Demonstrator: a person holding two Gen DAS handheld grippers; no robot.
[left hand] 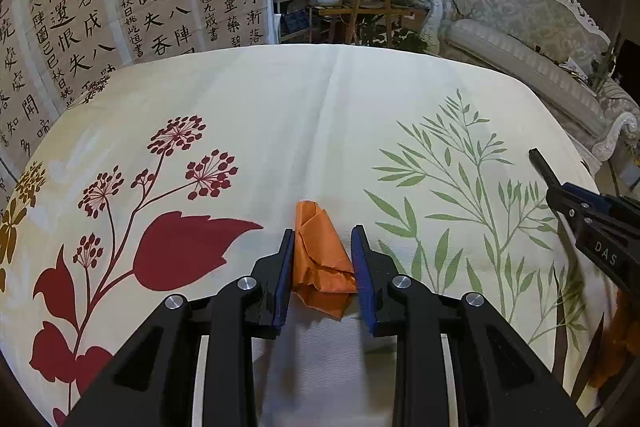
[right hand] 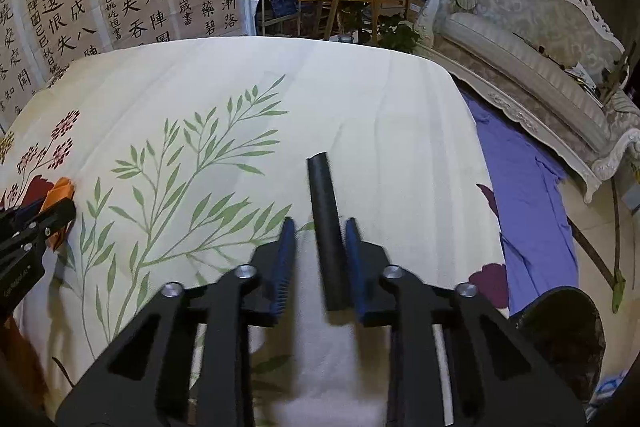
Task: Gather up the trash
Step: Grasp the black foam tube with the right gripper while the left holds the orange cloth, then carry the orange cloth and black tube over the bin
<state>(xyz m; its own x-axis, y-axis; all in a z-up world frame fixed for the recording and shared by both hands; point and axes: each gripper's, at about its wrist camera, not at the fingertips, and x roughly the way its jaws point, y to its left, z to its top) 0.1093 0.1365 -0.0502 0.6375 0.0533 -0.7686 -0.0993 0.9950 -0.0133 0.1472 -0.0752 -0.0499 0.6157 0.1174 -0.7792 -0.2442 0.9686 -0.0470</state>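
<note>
Two items of trash lie on the cream floral-print tablecloth (left hand: 320, 99), one between the fingers of each gripper. At 9 o'clock of the work area, the left gripper (left hand: 323, 259) straddles the crumpled orange paper wrapper (left hand: 320, 259); its blue pads sit just beside or touching the paper, partly closed, and whether a firm grip exists cannot be told. At 3 o'clock, the right gripper (right hand: 316, 251) brackets the black cylindrical tube (right hand: 326, 227), which rests against the right-hand pad with a gap to the left-hand pad, so it is likely not yet clamped. Each tool is aligned along its item to allow a side-on pinch.
</note>
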